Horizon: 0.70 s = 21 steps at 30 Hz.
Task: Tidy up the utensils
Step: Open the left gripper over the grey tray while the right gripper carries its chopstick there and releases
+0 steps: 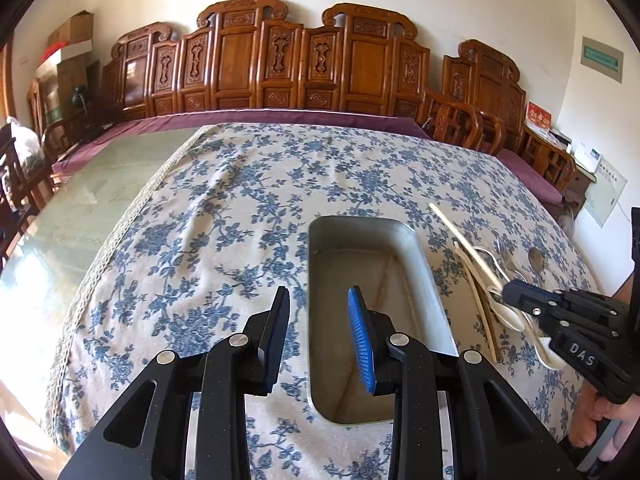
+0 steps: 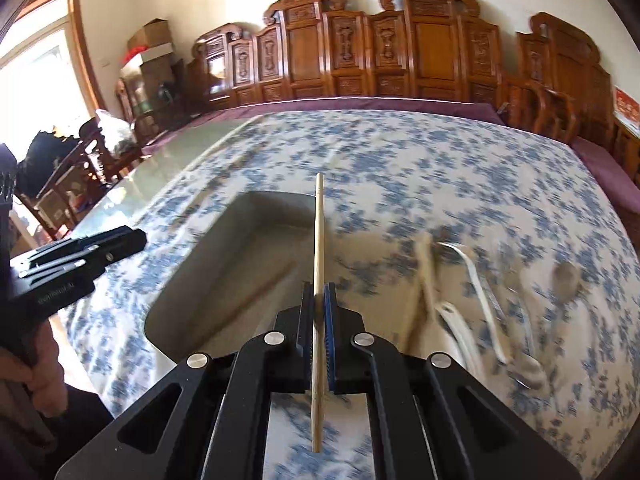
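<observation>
a single wooden chopstick (image 2: 319, 264) is pinched in the right tool (image 2: 319, 292), poised at the metal tray's (image 2: 192, 280) near rim. this looks like the carry-over step; next it should go into the tray. the left tool (image 1: 318, 304) hangs partly parted and empty beside it. remaining utensils (image 1: 492, 276) lie on the desk just right of the tray.

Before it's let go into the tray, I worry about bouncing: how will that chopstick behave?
The chopstick looks thin, straight, wooden: probably stiff and light. Round, so it may roll on the metal tray. The right gripper pinches one narrow spot, so it could pivot.

Utensils (image 1: 496, 280) right of tray (image 1: 416, 256)
</observation>
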Each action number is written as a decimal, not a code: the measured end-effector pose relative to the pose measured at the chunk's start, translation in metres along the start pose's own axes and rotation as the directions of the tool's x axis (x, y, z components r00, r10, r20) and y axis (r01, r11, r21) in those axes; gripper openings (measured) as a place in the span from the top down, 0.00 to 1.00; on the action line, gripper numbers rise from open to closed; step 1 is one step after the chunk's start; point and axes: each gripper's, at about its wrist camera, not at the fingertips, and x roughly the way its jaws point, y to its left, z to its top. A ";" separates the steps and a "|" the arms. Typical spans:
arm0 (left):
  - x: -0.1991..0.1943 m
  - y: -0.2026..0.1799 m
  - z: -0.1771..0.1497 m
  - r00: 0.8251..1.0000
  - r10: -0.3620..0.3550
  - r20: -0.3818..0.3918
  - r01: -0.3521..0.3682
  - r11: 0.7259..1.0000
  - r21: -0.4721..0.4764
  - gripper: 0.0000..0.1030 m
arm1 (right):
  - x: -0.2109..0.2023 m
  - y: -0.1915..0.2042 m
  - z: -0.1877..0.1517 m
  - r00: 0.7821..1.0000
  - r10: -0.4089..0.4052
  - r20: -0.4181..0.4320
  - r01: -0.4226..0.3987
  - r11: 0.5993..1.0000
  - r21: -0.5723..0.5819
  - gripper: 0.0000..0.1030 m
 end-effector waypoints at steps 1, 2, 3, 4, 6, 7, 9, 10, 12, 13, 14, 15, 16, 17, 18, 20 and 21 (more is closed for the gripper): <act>0.000 0.003 0.001 1.000 0.002 -0.002 -0.002 1.000 -0.007 0.73 | 0.003 0.005 0.003 1.000 0.010 -0.002 -0.010 1.000 -0.003 0.94; 0.000 0.006 0.001 1.000 0.005 -0.003 -0.005 1.000 -0.011 0.73 | 0.009 0.012 0.007 1.000 0.026 -0.005 -0.026 1.000 -0.005 0.94; 0.000 0.007 0.001 1.000 0.006 -0.004 -0.006 1.000 -0.014 0.73 | 0.013 0.017 0.010 0.999 0.037 -0.008 -0.037 0.999 -0.007 0.94; 0.000 0.009 0.002 1.000 0.008 -0.006 -0.008 1.000 -0.018 0.73 | 0.017 0.023 0.012 0.999 0.049 -0.011 -0.049 0.999 -0.008 0.94; 0.000 0.011 0.002 1.000 0.011 -0.007 -0.011 1.000 -0.019 0.73 | 0.028 0.033 0.018 0.997 0.070 -0.023 -0.070 0.998 -0.007 0.94; 0.000 0.012 0.002 1.000 0.013 -0.006 -0.014 1.000 -0.018 0.73 | 0.034 0.038 0.021 0.996 0.081 -0.031 -0.081 0.997 -0.004 0.94; -0.001 0.013 0.002 1.000 0.016 -0.006 -0.016 1.000 -0.017 0.73 | 0.043 0.044 0.023 0.995 0.090 -0.043 -0.090 0.996 0.002 0.94; -0.001 0.014 0.002 1.000 0.017 -0.006 -0.017 1.000 -0.019 0.73 | 0.048 0.047 0.024 0.995 0.092 -0.048 -0.092 0.996 0.005 0.94; -0.001 0.015 0.002 1.000 0.017 -0.008 -0.018 1.000 -0.022 0.73 | 0.058 0.050 0.024 0.993 0.101 -0.064 -0.100 0.995 0.020 0.94; -0.001 0.016 0.002 1.000 0.018 -0.008 -0.018 1.000 -0.023 0.73 | 0.062 0.050 0.023 0.992 0.107 -0.074 -0.105 0.994 0.030 0.94; -0.001 0.016 0.002 1.000 0.019 -0.008 -0.019 1.000 -0.025 0.73 | 0.066 0.051 0.021 0.990 0.110 -0.083 -0.107 0.994 0.037 0.94; -0.001 0.017 0.002 1.000 0.019 -0.009 -0.019 0.999 -0.027 0.73 | 0.069 0.051 0.020 0.990 0.110 -0.088 -0.107 0.994 0.039 0.94; -0.001 0.017 0.002 1.000 0.017 -0.010 -0.017 0.999 -0.028 0.73 | 0.072 0.052 0.018 0.990 0.111 -0.093 -0.108 0.993 0.040 0.94; -0.001 0.018 0.001 1.000 0.017 -0.010 -0.017 0.999 -0.029 0.73 | 0.074 0.054 0.017 0.989 0.112 -0.099 -0.108 0.993 0.040 0.94; -0.001 0.017 0.002 1.000 0.017 -0.011 -0.017 0.999 -0.029 0.73 | 0.075 0.055 0.016 0.989 0.112 -0.102 -0.108 0.993 0.039 0.94; -0.001 0.017 0.002 1.000 0.016 -0.012 -0.016 0.999 -0.029 0.73 | 0.078 0.056 0.013 0.988 0.111 -0.108 -0.107 0.994 0.037 0.94; -0.001 0.016 0.002 1.000 0.015 -0.012 -0.015 1.000 -0.027 0.73 | 0.079 0.056 0.011 0.988 0.112 -0.109 -0.108 0.993 0.037 0.94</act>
